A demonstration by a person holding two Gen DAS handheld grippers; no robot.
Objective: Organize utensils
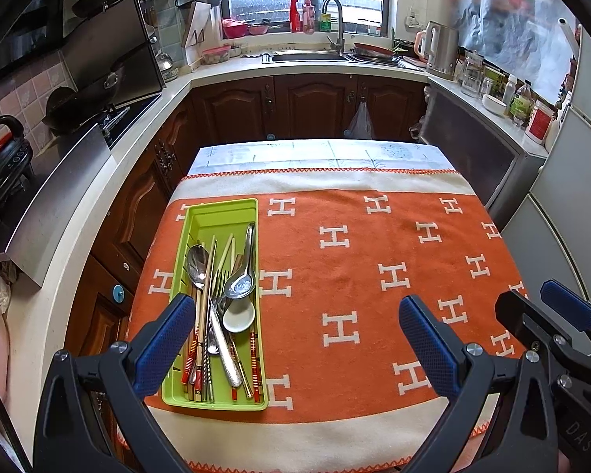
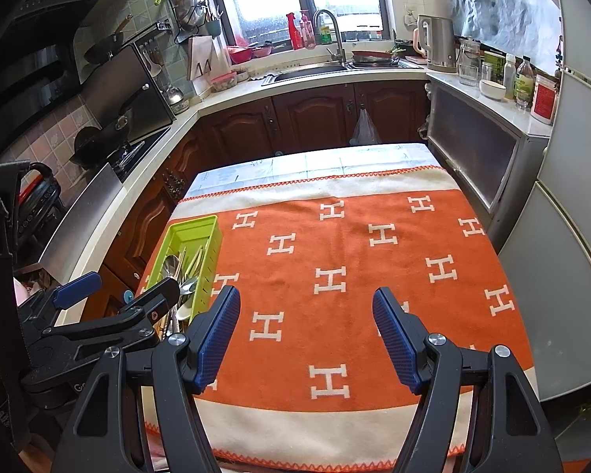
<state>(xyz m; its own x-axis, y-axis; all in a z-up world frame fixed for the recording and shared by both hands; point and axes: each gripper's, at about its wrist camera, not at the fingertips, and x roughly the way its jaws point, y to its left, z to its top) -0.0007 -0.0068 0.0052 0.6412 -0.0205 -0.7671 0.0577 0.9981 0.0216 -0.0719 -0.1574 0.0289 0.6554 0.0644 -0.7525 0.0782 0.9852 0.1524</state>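
Your work surface is a table covered by an orange blanket (image 1: 374, 260) with white H marks and cream borders; it fills the centre of both views, with the kitchen counter and sink (image 1: 307, 56) well beyond its far edge.

On the left part of that blanket lies a long green tray (image 1: 220, 213), its length running away from you. It sits flat, near the blanket's left edge. In the right wrist view the same tray (image 2: 207, 232) appears at the left, partly hidden behind your left gripper.

Inside the tray the utensils lie mixed in one heap: a metal spoon (image 1: 198, 264) at the left, a steel ladle-type spoon (image 1: 240, 285) at the right, a white ceramic spoon (image 1: 238, 317) just beneath it, chopsticks with red-banded ends (image 1: 253, 358) and forks, all roughly lengthwise. How they overlap lower down cannot be told.

Your left gripper (image 1: 297, 341) hangs over the near end of the table, jaws spread wide, holding nothing; its left finger (image 1: 165, 339) overlaps the tray's near left side in view.

Your right gripper (image 2: 306, 339) is likewise spread wide and empty, above bare blanket, well right of the tray.
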